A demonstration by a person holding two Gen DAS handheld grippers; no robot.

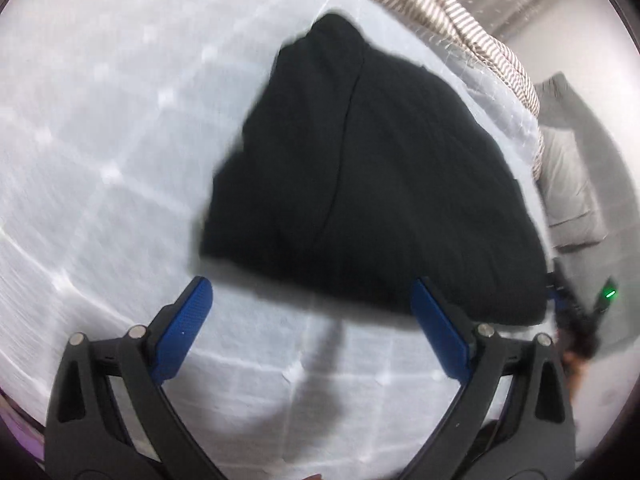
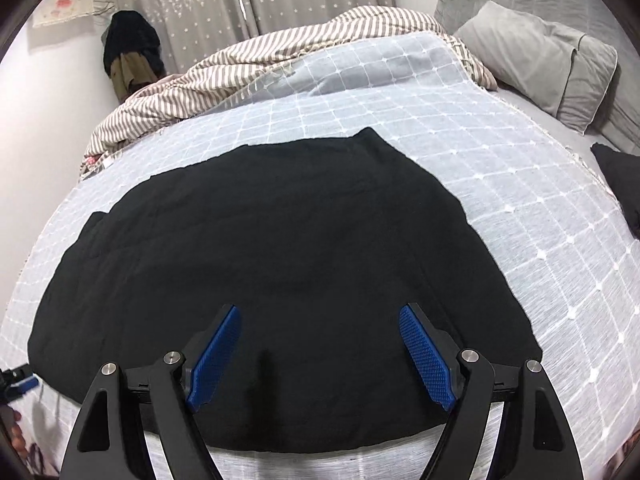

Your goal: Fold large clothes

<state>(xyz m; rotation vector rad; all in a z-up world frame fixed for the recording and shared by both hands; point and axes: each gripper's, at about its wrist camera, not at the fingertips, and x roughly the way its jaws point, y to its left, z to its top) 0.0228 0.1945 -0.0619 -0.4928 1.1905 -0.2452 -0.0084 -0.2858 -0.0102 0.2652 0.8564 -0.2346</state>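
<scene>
Black garment [image 2: 280, 248] folded on bedspread [image 2: 500, 200]; both tongs open.

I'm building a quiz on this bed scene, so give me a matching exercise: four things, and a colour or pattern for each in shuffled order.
Things:
1. garment spread on the bed
2. bunched blanket at the far edge
3. pillow
4. pads of the right tongs

Colours:
A. plain grey
B. blue
C. black
D. brown and white stripes

Pairs: 1-C, 2-D, 3-A, 4-B
</scene>
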